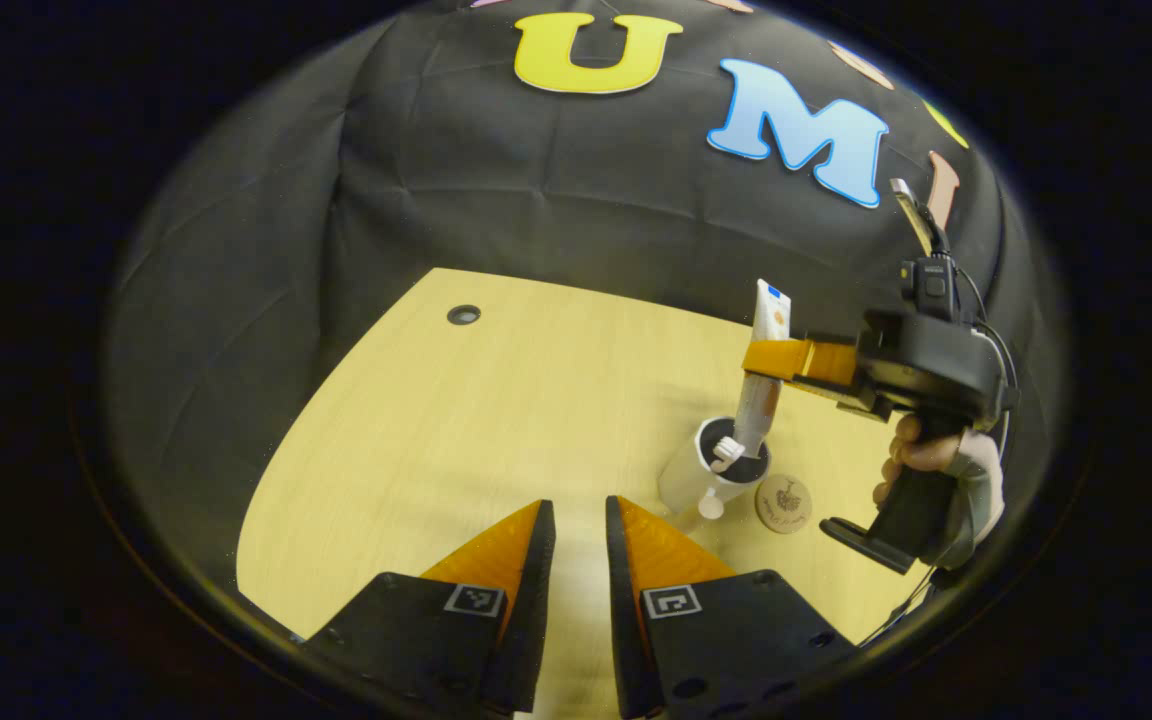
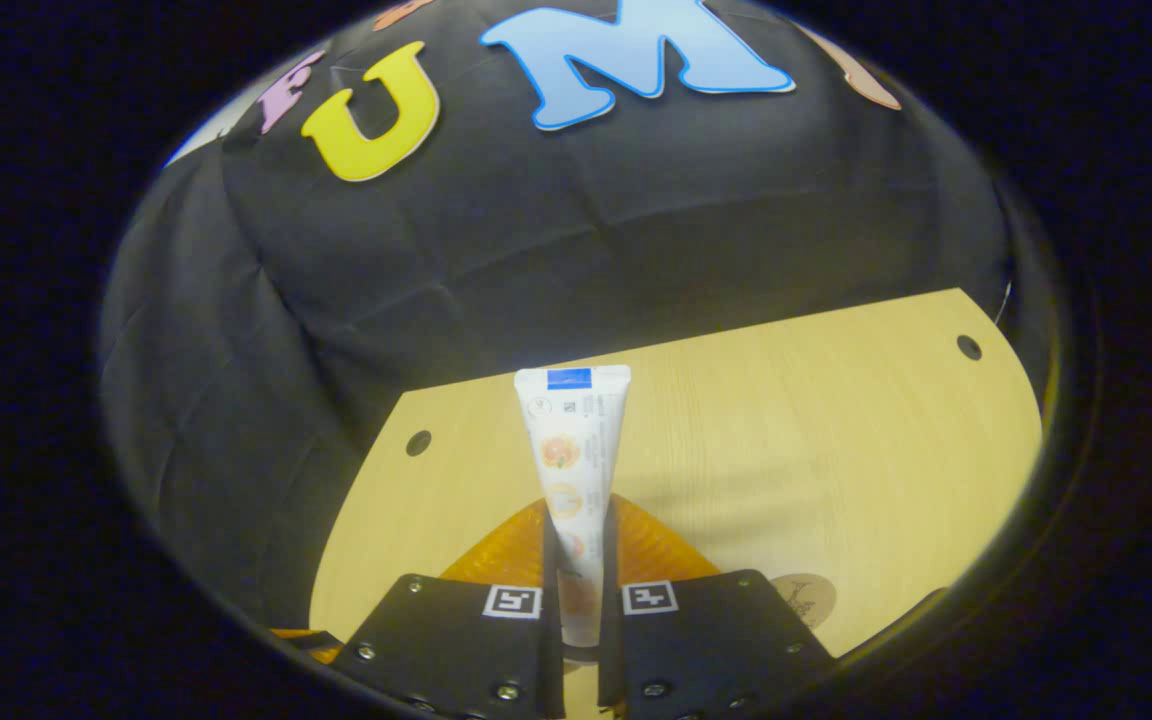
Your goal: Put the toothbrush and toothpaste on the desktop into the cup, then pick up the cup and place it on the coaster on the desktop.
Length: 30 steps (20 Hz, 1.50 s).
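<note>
1. Toothpaste point(image 2: 576, 470) stands upright between the right claw point(image 2: 576, 560) fingers, which press on its lower body from both sides; in the left gripper view the same tube point(image 1: 764, 370) hangs at about 2 o'clock, its lower end inside the cup point(image 1: 711, 475).
2. Judged step: lowering the toothpaste into the cup. The next move calls for opening the fingers so the tube settles against the rim.
3. The toothbrush point(image 1: 724, 458) sits in the cup already, head up; a white knob shows just below the cup.
4. The coaster point(image 1: 783, 503) lies on the bench point(image 1: 496, 420) just beside the cup, at its 4 o'clock.
5. The left claw point(image 1: 581, 545) hovers low at 6 o'clock, narrowly parted and holding nothing.
6. Farther off, a hand point(image 1: 921, 455) grips the right tool's handle, fingers reaching level across.
</note>
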Each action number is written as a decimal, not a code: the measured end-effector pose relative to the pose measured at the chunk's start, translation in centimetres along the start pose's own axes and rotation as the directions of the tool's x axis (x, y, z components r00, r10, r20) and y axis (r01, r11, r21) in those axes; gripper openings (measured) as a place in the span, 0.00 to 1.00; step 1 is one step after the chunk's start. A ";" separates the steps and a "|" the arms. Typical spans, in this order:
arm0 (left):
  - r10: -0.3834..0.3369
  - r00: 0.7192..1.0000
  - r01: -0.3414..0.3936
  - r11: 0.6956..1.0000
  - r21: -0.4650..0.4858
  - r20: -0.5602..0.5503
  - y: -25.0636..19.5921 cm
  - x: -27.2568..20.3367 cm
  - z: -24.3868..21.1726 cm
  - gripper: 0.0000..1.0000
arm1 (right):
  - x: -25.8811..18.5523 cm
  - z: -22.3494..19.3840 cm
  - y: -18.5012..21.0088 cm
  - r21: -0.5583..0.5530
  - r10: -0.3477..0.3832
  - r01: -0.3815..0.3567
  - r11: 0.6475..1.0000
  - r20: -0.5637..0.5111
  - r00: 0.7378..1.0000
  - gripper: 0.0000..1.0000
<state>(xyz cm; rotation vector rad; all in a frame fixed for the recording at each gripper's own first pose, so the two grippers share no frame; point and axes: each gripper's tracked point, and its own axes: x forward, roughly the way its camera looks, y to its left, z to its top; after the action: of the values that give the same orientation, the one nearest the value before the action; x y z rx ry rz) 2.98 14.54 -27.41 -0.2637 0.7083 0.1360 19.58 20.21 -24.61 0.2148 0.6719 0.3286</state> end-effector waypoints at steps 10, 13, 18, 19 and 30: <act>-0.002 1.000 0.002 1.000 -0.012 0.007 -0.1 -0.6 -0.7 0.38 | -0.7 -4.1 -0.5 -0.121 -0.002 -0.001 0.993 -0.025 1.000 0.27; -0.014 1.000 0.014 1.000 -0.003 0.007 -0.8 -0.5 -0.8 0.38 | -2.5 -5.3 -1.0 -0.116 -0.005 0.001 0.993 -0.037 0.999 0.27; -0.058 0.998 0.058 0.998 0.001 -0.009 -2.8 -0.1 -1.4 0.36 | -3.8 -5.0 -0.2 -0.107 0.024 -0.026 0.994 -0.020 1.000 0.55; -0.064 0.998 0.064 0.998 0.006 -0.012 -3.1 -0.1 -1.6 0.37 | -4.2 -4.9 -0.1 -0.105 0.030 -0.031 0.994 -0.015 0.999 0.55; -0.217 0.971 0.229 0.965 0.126 -0.100 -6.9 1.6 -3.9 0.55 | -10.4 0.1 -3.2 0.002 0.002 -0.002 1.000 0.115 0.993 0.54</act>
<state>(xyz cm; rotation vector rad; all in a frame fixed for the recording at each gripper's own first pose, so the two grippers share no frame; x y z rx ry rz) 3.21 6.85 -29.93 -0.2174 0.7645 -0.1391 12.74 13.48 -19.51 0.2347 0.5582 0.3150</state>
